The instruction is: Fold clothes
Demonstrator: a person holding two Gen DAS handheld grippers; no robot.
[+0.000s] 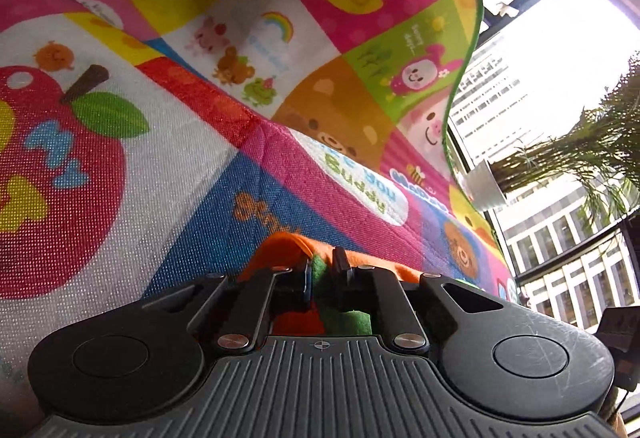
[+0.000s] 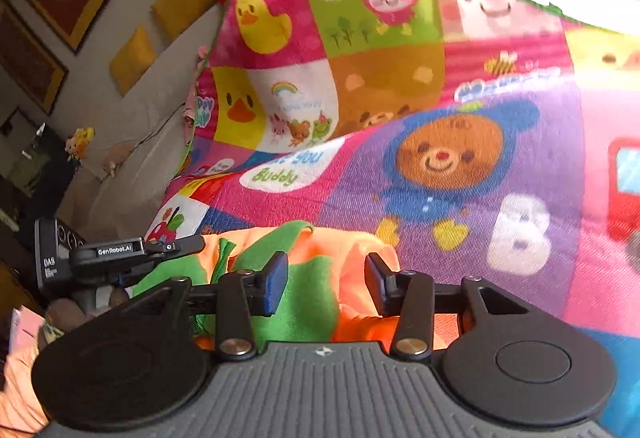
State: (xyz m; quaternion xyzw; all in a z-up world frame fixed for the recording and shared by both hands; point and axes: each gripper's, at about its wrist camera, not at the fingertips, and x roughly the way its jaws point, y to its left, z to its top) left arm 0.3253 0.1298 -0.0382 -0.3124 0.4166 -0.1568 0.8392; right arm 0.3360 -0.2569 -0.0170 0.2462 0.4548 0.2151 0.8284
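The garment (image 2: 312,278) lies on the play mat (image 2: 480,158), whose far edge apparently curls upward.

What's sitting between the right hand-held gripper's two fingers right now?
In the right wrist view, the right hand-held gripper stands open, and the orange and green garment fills the gap between its fingers; neither finger visibly pinches it.

Your garment (image 2: 316,290) is orange cloth with bright green trim, bunched and creased on the cartoon-print play mat (image 2: 460,166). Its green band runs up through the middle, and orange folds (image 1: 288,242) spread to either side.
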